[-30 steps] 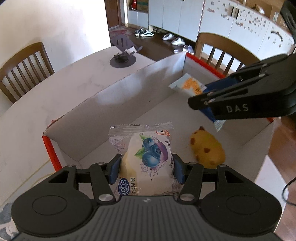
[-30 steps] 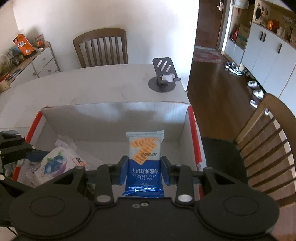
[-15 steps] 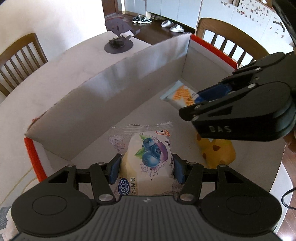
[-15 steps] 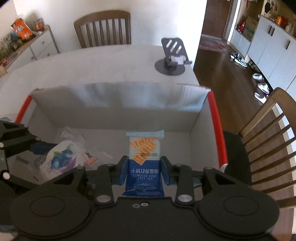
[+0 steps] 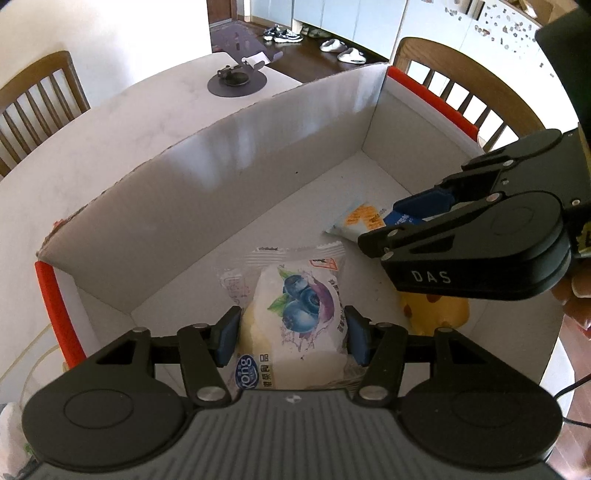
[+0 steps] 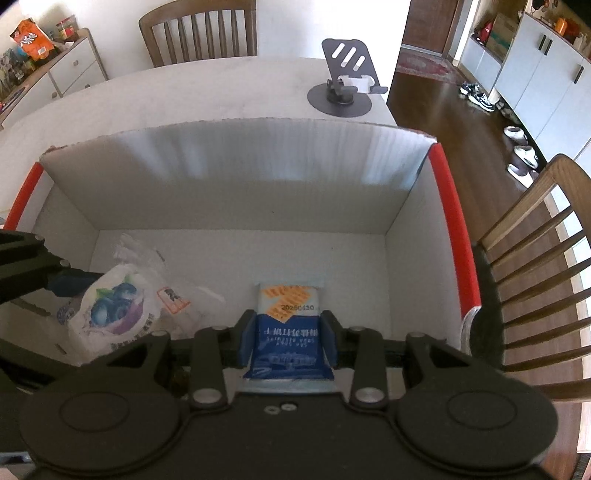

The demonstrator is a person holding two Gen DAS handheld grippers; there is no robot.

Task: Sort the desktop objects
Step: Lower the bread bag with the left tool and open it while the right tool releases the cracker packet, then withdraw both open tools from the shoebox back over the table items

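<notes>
Nearly done: left gripper (image 5: 291, 338) clamps blueberry pkt (image 5: 295, 314), right gripper (image 6: 288, 341) clamps cracker pkt (image 6: 288, 332), both low inside box (image 6: 236, 177); yellow toy (image 5: 436, 314) lower right already in; release left.

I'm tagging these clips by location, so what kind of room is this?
Most likely a home dining area: a table with wooden chairs around it, white cabinets, and shoes on the wood floor.

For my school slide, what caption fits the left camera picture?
Left gripper holds a blueberry snack packet inside the white box.
</notes>
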